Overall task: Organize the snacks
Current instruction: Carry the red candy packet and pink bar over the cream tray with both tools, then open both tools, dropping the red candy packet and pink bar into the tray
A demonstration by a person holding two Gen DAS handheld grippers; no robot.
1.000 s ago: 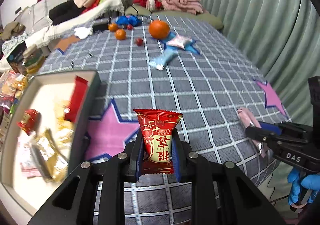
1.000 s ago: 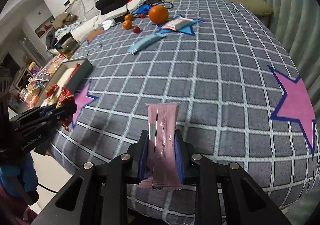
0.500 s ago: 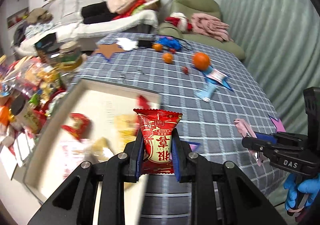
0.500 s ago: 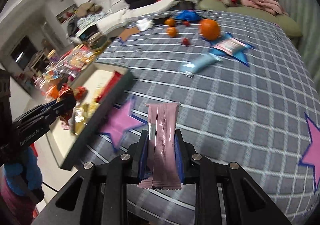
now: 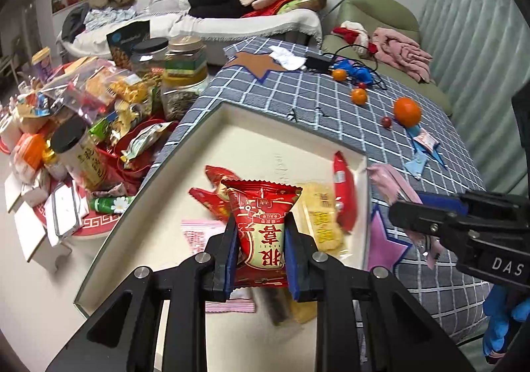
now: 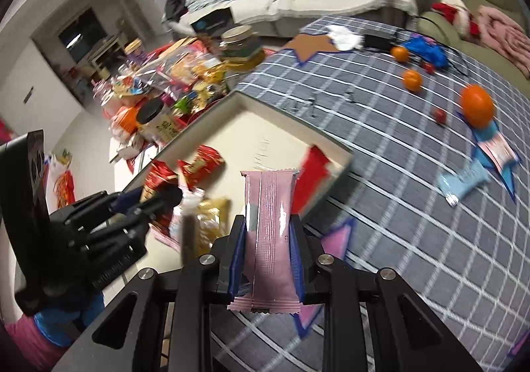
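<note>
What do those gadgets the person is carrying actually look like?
Each hand-held gripper is matte black: the left and right have two flat fingers with blue pads and silver screws. The right one's side reads "DAS" in white. Blue gloves cover the hands.

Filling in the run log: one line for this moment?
left gripper: shut on red packet, over tray | right gripper: shut on pink bar, beside tray | nothing released

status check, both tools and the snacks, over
Left tool shut on red snack pack, over tray. Right tool shut on pink bar, near tray corner. Nothing blocking the tray.
</note>
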